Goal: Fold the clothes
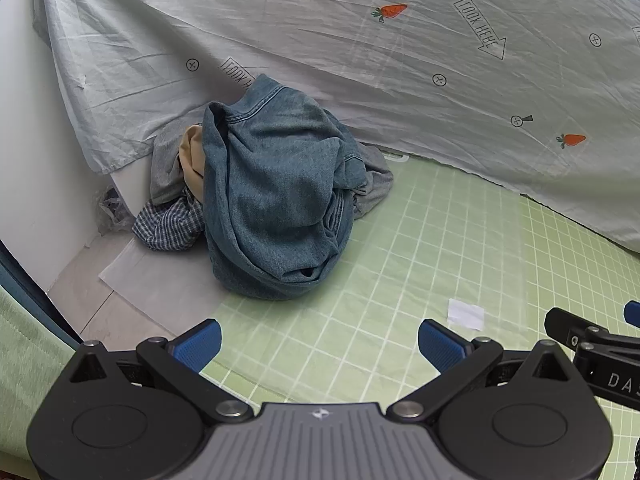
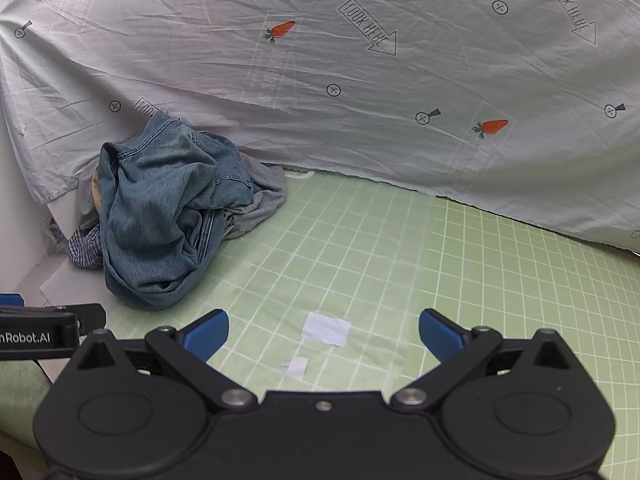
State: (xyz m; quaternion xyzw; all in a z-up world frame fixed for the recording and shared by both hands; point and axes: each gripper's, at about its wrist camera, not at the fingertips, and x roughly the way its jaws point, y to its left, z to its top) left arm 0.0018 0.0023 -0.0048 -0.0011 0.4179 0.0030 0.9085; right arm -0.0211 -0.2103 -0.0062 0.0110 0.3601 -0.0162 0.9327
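A heap of crumpled clothes lies at the far left of the green grid mat point(image 1: 420, 248) point(image 2: 400, 264). A blue denim garment point(image 1: 276, 196) point(image 2: 160, 208) sits on top. Under it lie a grey garment point(image 1: 376, 184) point(image 2: 264, 196), a tan one point(image 1: 194, 156) and a blue checked one point(image 1: 172, 220) point(image 2: 84, 250). My left gripper point(image 1: 320, 344) is open with nothing between its blue pads, short of the heap. My right gripper point(image 2: 324, 336) is open too, over the mat to the right of the heap. Each gripper shows at the edge of the other's view.
A pale sheet point(image 1: 360, 40) point(image 2: 360, 80) printed with carrots and arrows hangs behind the mat. Two white tape patches point(image 2: 326, 328) point(image 2: 298, 368) mark the mat near the right gripper. A white wall point(image 1: 32, 140) and grey floor point(image 1: 100, 292) border the left.
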